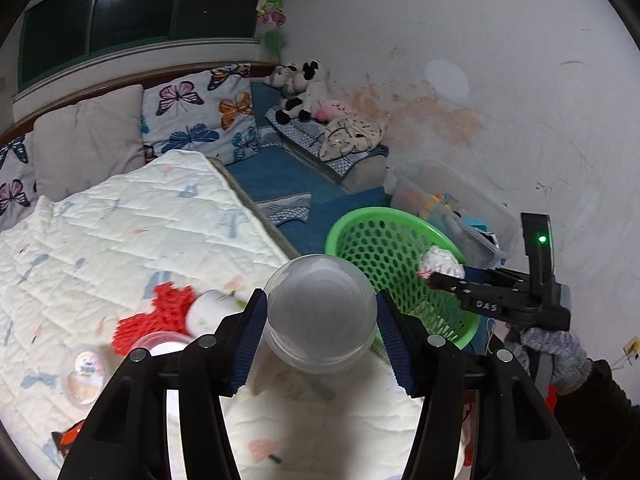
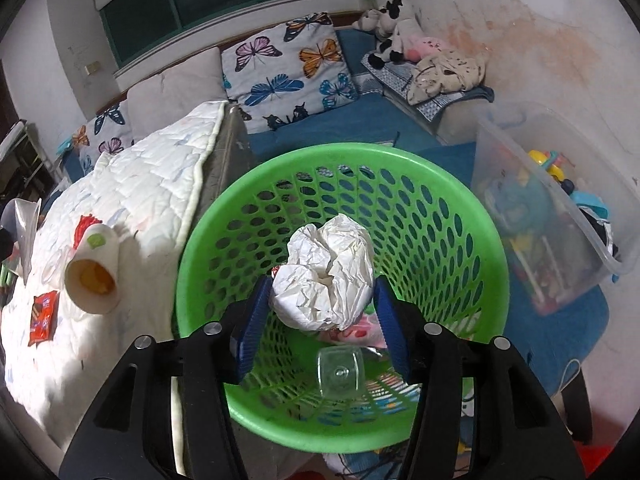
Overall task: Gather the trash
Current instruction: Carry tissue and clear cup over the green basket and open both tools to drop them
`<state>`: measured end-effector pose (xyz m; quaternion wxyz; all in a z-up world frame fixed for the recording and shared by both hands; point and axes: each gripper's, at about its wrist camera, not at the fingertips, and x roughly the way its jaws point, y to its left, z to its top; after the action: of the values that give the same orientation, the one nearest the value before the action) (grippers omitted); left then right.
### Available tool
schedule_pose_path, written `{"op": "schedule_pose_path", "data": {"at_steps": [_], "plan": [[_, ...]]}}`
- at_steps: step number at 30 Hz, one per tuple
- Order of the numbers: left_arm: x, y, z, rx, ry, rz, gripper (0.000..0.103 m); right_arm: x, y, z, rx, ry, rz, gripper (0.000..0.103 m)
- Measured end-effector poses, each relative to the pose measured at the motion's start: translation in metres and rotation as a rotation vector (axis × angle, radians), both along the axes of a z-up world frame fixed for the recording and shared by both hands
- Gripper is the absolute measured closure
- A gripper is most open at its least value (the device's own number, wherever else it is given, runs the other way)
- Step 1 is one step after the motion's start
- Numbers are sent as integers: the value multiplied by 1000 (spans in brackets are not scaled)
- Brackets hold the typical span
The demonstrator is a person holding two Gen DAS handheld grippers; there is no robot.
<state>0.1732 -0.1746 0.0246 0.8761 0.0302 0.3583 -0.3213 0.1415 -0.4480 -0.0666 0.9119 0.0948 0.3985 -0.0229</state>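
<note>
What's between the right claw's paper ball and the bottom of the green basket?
In the right wrist view, open air, then a clear cup and wrappers in the green basket under the paper ball.

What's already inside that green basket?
Inside the green basket, a clear plastic cup lies on its side near some pink-and-white wrappers. The crumpled paper ball, held above in the right gripper, covers whatever lies beneath it.

Your basket [image 2: 472, 216] stands right of the bed [image 2: 160, 184], a storage bin [image 2: 560, 184] further right, a cup [image 2: 340, 372] inside the basket
</note>
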Motion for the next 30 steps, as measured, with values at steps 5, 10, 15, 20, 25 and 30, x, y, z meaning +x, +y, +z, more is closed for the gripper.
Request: {"op": "schedule_pose_path", "data": {"at_steps": [5, 10, 15, 20, 25, 30], "plan": [[4, -23, -5, 10, 15, -29, 49, 0, -5, -2, 10, 2, -11, 43], [11, -52, -10, 27, 23, -62, 49, -9, -12, 2, 23, -10, -19, 43], [16, -82, -20, 46, 44, -93, 49, -24, -19, 7, 28, -26, -32, 42], [18, -104, -30, 68, 56, -111, 49, -42, -24, 11, 51, -50, -49, 40], [24, -124, -39, 81, 79, -119, 49, -53, -26, 13, 70, -58, -51, 39], [27, -135, -46, 81, 93, -126, 38, -60, -23, 14, 83, -64, -43, 39]]}}
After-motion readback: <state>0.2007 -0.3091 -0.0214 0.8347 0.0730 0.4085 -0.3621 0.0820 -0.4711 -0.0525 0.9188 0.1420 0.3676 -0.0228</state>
